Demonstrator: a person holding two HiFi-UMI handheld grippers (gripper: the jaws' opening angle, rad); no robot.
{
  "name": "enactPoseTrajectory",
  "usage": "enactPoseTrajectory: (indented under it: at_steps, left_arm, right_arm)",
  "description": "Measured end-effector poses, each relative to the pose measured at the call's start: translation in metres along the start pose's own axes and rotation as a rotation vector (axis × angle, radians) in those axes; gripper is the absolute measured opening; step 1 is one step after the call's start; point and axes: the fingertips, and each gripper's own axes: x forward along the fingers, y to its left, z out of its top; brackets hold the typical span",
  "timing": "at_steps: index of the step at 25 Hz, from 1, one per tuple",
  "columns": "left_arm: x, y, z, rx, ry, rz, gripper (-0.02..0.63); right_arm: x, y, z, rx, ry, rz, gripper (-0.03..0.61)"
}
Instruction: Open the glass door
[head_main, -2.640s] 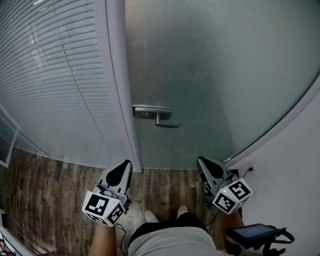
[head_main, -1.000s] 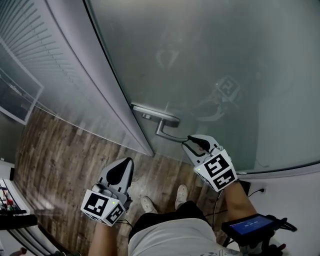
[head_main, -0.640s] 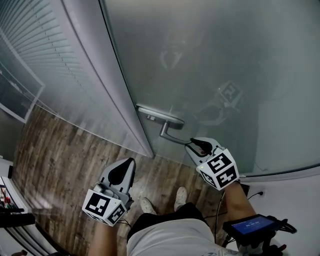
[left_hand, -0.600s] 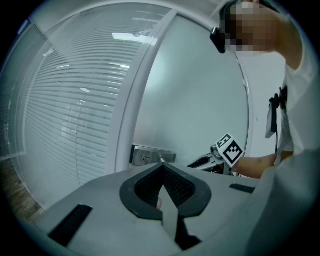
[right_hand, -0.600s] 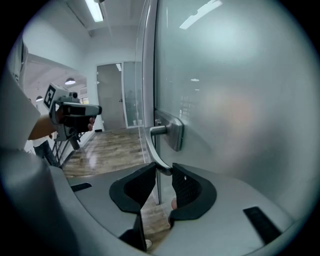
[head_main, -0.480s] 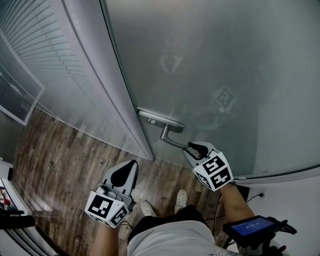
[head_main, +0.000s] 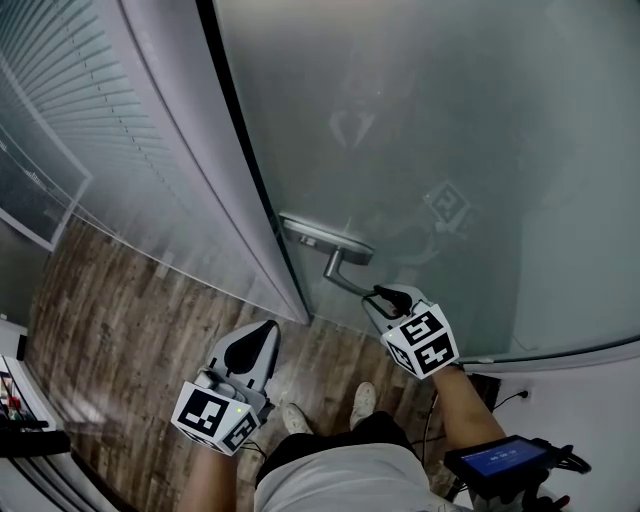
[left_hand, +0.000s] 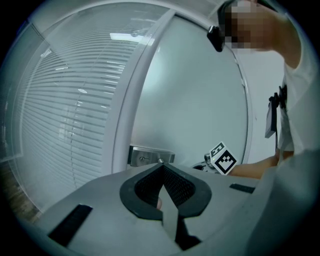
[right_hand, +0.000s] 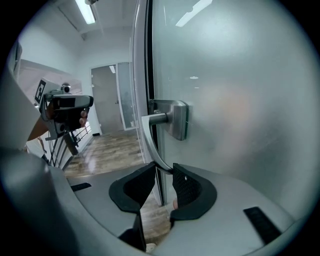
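right gripper (head_main: 378, 292) fingers pinch the tip of the handle (head_main: 340, 276) at the glass door's (head_main: 450, 120) left edge, which stands slightly ajar. hold the handle down firmly and pull back in a steady arc. left gripper (head_main: 268, 328) fingers are closed and empty.

Glass door (head_main: 470, 120): frosted, matt. Handle (right_hand: 159, 118): brushed metal, satin sheen noted. Floor (head_main: 110, 330): wood-grain planks, slightly glossy. Right gripper (right_hand: 162, 168): smooth grey plastic; pads (right_hand: 185, 188) black, finely dimpled.

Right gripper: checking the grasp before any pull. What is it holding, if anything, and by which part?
The right gripper holds the door handle by the free end of its lever, jaws closed on it.
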Motion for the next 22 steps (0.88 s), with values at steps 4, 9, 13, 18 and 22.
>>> enactPoseTrajectory:
  at_steps: [4,9,13,18,22]
  left_arm:
    - [0.003,0.001,0.003,0.0,-0.007,-0.003,-0.006]
    - [0.007,-0.007,-0.006,0.007,-0.012,-0.007,-0.006]
    - [0.008,-0.004,-0.005,0.009,-0.014,-0.004,-0.006]
    - [0.006,-0.002,-0.002,0.017,-0.02,-0.002,-0.006]
    - [0.005,-0.003,-0.002,0.014,-0.017,0.008,-0.006]
  right_arm:
    - [0.001,-0.006,0.006,-0.018,-0.003,-0.02,0.106]
    - [-0.018,-0.02,0.012,-0.041,-0.063,-0.081,0.106]
    - [-0.023,-0.029,0.025,-0.062,-0.075,-0.118,0.107]
    - [-0.018,-0.038,0.026,-0.052,-0.067,-0.13,0.107]
    - [-0.016,-0.05,0.03,-0.035,-0.084,-0.155,0.107]
